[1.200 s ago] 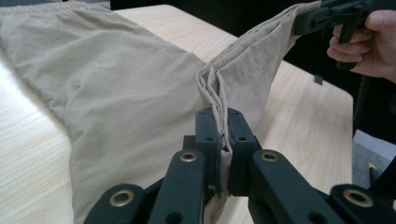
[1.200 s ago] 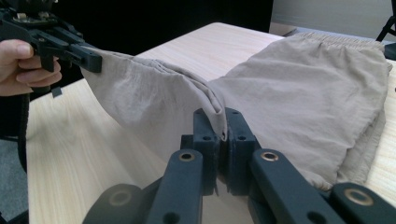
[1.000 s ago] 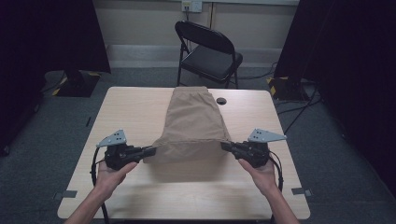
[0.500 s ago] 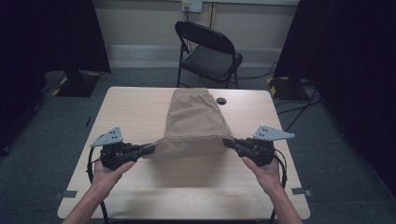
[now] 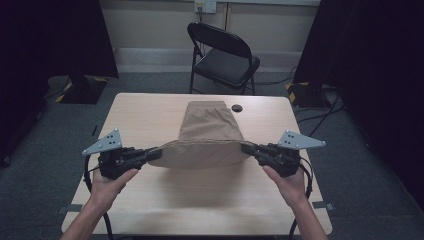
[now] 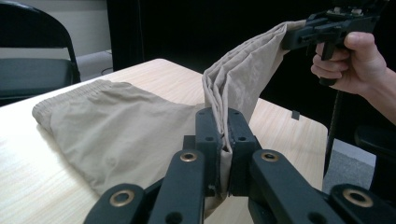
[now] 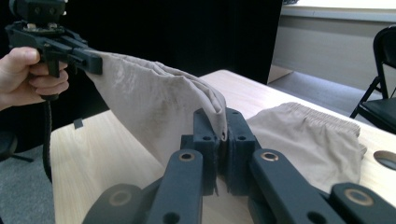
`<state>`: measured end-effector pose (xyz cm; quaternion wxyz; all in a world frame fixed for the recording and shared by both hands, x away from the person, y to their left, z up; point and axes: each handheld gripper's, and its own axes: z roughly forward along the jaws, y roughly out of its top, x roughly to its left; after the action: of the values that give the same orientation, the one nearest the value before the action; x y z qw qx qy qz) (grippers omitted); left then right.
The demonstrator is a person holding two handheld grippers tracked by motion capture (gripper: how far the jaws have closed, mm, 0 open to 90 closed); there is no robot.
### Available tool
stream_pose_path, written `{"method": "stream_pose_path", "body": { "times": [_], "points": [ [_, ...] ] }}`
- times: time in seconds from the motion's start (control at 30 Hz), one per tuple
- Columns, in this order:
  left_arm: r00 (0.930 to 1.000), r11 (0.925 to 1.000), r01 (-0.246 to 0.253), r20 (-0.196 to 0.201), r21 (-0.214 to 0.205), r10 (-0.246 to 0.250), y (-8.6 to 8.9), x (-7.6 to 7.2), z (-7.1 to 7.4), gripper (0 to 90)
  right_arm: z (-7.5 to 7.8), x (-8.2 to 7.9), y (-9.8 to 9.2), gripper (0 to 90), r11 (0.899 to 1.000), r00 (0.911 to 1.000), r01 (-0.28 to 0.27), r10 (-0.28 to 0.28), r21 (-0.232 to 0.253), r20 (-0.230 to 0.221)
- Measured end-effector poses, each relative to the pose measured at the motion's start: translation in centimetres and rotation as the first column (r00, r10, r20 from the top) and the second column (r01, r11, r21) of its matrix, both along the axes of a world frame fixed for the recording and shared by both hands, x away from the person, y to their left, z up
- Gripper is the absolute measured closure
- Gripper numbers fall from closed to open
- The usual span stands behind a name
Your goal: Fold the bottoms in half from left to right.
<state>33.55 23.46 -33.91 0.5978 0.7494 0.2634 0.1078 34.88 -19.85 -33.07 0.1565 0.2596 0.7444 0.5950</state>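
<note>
Left hand-held gripper [image 5: 154, 152]: my jaws are clamped on the near left corner of the shorts [image 5: 210, 131], at lower left of the high view. In the left gripper view the left hand-held gripper [image 6: 223, 135] has several bunched layers of cloth pinched between the pads.

Right hand-held gripper [image 5: 248, 149]: closed on the opposite near corner, at lower right of the high view. In the right gripper view the right hand-held gripper [image 7: 223, 135] bites a folded hem edge.

Shorts: tan, at the centre of the high view. The near hem hangs off the tabletop [image 5: 150, 110] as a stretched span between my two grips; the waistband end lies flat on the wood toward the top of the frame.

Risk, slip: each bite looks shallow, right at the cloth's edge. If I pull my hands further apart, I judge a corner could pop out and the hem drop.

Risk, layers: the left grip holds a bunch, so a layer could slide free and spoil the fold.

Risk, drag: lifting higher could haul the waistband along the wood and skew it.

Risk, hole: the dark hole [image 5: 236, 108] sits just beside the waistband's upper right; cloth pushed that way might catch.

Chair [image 5: 225, 55]: beyond the far edge, well apart.
</note>
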Motion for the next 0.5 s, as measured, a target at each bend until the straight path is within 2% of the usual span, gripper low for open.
{"method": "stream_pose_path", "body": {
  "times": [0.5],
  "points": [
    [0.999,0.9996,-0.011,0.043,-0.024,0.012,-0.1,0.1,3.7,86.3,2.2,-0.6,-0.6,85.6,1.0,0.9985,0.001,-0.003,0.03,0.054]
  ]
}}
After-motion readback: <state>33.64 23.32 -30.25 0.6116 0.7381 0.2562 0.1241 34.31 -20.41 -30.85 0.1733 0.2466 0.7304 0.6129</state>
